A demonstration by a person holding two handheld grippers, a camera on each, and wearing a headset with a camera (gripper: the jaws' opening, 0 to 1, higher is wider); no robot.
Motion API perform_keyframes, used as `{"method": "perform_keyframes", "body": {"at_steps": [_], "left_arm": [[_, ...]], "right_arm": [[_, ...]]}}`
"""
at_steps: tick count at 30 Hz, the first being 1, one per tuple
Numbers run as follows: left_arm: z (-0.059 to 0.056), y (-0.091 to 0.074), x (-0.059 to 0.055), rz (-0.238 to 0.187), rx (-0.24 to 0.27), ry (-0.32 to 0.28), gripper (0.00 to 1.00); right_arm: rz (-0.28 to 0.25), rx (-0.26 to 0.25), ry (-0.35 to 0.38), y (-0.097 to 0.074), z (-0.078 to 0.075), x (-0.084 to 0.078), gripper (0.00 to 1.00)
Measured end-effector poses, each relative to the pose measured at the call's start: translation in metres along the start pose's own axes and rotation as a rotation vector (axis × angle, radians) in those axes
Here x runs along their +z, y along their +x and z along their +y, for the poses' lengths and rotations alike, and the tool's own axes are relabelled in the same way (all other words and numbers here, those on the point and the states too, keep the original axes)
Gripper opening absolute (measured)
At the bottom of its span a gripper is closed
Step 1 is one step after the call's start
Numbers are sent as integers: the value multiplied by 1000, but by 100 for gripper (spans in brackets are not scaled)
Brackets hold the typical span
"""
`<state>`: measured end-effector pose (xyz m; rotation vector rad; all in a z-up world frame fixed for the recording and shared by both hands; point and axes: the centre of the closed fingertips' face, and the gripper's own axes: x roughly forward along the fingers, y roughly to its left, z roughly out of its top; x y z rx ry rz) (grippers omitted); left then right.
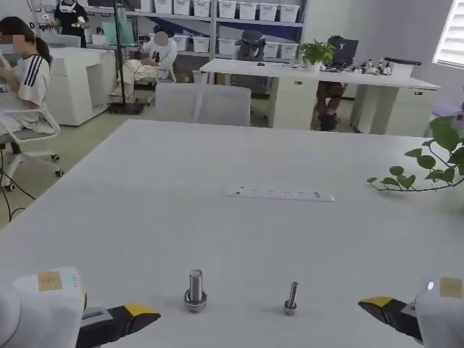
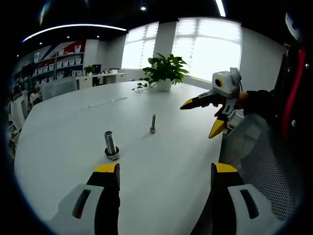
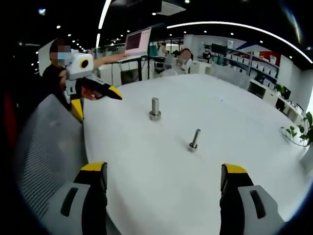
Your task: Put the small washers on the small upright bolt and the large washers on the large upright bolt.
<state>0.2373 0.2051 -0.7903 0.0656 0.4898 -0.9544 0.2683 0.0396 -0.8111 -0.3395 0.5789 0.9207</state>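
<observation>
The left gripper (image 2: 165, 169) is hovering at the near edge of the white table (image 1: 217, 152), jaws wide apart and holding nothing. The right gripper (image 3: 163, 169) is hovering likewise, spread and empty. Between them the large bolt (image 1: 195, 290) and small bolt (image 1: 291, 298) are standing upright on the table.

Head view overlooks the table (image 1: 217, 167); facing gripper views share the large bolt (image 2: 111, 145).

white table (image 1: 217, 225), power strip (image 1: 279, 193), potted plant (image 2: 164, 73)
</observation>
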Motion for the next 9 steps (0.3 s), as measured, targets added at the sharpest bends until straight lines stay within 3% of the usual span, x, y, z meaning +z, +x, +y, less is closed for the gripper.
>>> {"method": "perform_keyframes", "body": {"at_steps": [9], "left_arm": [[0, -1, -3, -2, 2, -11, 75]], "right_arm": [[9, 17, -9, 2, 8, -1, 97]]}}
